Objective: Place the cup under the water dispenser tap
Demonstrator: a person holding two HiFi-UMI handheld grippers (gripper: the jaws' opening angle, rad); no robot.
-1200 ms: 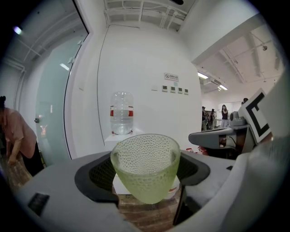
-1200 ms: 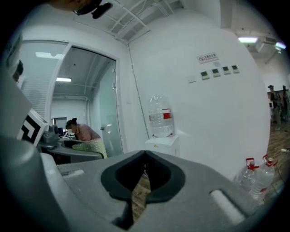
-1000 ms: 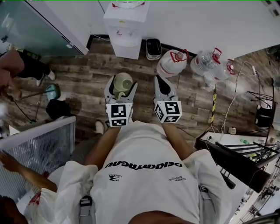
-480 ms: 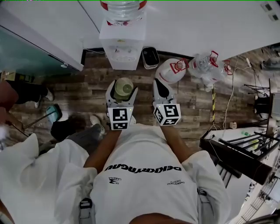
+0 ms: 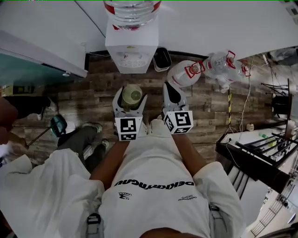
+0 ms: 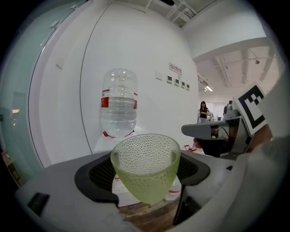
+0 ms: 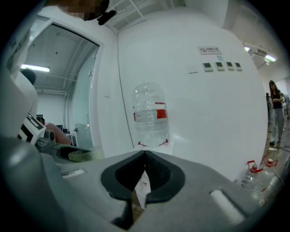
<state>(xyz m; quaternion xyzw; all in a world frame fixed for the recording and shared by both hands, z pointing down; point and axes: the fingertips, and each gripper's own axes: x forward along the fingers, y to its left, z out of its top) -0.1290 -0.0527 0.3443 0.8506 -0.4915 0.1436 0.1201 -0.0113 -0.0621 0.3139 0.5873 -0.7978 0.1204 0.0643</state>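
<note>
A pale green dimpled glass cup (image 5: 132, 95) stands upright between the jaws of my left gripper (image 5: 130, 99), which is shut on it; in the left gripper view the cup (image 6: 146, 165) fills the middle. The white water dispenser (image 5: 132, 52) stands straight ahead against the wall, with a clear bottle (image 5: 132, 10) on top; its tap area faces me a short way beyond the cup. My right gripper (image 5: 170, 88) hangs beside the left one, shut with nothing in it; the right gripper view shows its pads meeting (image 7: 144, 156), with the bottle (image 7: 152, 115) beyond.
Large water bottles (image 5: 186, 72) (image 5: 224, 65) lie on the wood floor right of the dispenser. A small dark bin (image 5: 162, 59) sits against the dispenser's right side. A glass partition (image 5: 25, 69) runs at left, a person in white (image 5: 42, 186) stands at lower left, and a dark rack (image 5: 260, 155) at right.
Both grippers have moved forward toward the dispenser, which now stands nearer and more centred. The cup stays in the left gripper. The person at left has shifted.
</note>
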